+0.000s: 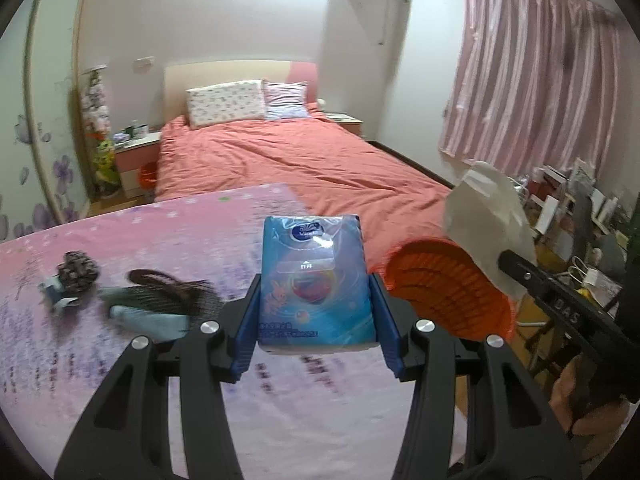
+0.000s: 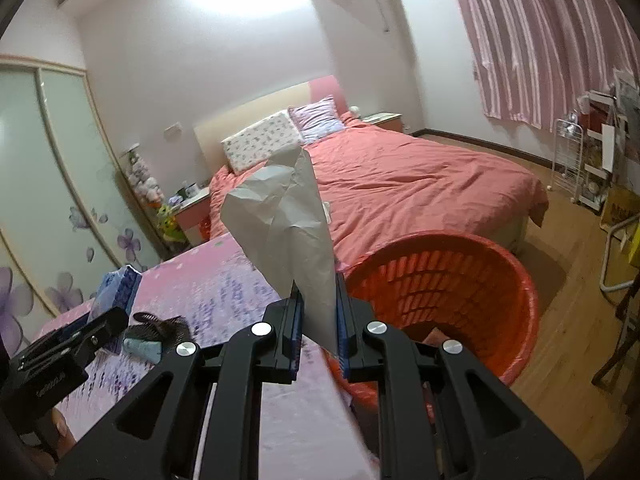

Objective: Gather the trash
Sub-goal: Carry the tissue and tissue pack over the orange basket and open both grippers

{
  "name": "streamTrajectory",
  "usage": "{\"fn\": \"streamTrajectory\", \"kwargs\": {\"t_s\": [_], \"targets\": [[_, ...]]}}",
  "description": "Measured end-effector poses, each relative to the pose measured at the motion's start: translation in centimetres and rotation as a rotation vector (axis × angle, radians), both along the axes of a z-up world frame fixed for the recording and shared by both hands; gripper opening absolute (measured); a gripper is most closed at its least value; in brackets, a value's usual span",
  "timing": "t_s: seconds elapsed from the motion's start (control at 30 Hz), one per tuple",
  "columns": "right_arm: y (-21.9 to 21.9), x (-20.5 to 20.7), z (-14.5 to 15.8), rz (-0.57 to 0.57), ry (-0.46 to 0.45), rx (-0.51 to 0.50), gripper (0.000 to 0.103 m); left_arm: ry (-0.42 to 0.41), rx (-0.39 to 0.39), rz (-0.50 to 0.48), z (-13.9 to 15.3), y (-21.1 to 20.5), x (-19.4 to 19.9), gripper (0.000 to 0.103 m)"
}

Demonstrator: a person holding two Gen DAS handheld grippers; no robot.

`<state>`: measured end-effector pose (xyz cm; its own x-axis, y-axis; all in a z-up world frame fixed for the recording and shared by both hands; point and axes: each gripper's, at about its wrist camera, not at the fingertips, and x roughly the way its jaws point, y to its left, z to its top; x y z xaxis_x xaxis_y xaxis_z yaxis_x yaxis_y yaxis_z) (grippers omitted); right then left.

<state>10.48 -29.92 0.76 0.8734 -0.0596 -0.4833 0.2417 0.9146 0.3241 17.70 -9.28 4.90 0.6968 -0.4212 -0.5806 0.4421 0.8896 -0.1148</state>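
Left wrist view first: the left gripper is clamped on a blue tissue pack, its blue pads pressing both long sides, held up over the pink floral table. On that table, left of the pack, lie a dark hairbrush across a pale blue cloth, and further left a small dark patterned bundle — all blurred, so details are hard to call.

Over on the right wrist view, the right gripper is pinched tight on a crumpled grey paper, which stands upright between the fingers. Just right of the table edge sits the orange trash basket, mouth open, tilted toward the camera; something reddish lies inside it. The paper sits above the table's edge, beside the basket's rim — not over the opening.

Beyond the table stretches a bed with a coral duvet and two pillows. Right of the basket, wooden floor and a cluttered white rack under pink curtains.
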Motion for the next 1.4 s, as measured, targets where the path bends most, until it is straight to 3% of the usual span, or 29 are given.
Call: {"fn": "streamTrajectory", "kwargs": {"t_s": [0.37, 0.73, 0.9, 1.03, 1.4], "targets": [[-5.2, -0.2, -1.3, -0.091, 0.001, 0.052, 0.014, 0.021, -0.012, -0.153, -1.0, -8.7, -0.2, 0.05], [-9.0, 1.0, -4.2, -0.141, 0.041, 0.132, 0.015, 0.09, 0.015, -0.241, -4.9, -16.4, 1.7, 0.051], [-9.8, 1.9, -6.0, -0.139, 0.097, 0.17, 0.031, 0.14, 0.061, -0.242, -7.5, -18.3, 3.2, 0.055], [-9.7, 1.9, -6.8, -0.139, 0.125, 0.17, 0.052, 0.153, 0.086, -0.208, -8.8, -17.5, 4.2, 0.064], [-7.5, 2.2, -6.0, -0.113, 0.144, 0.117, 0.061, 0.138, 0.144, -0.073, -9.4, -9.9, 5.0, 0.069]]}}
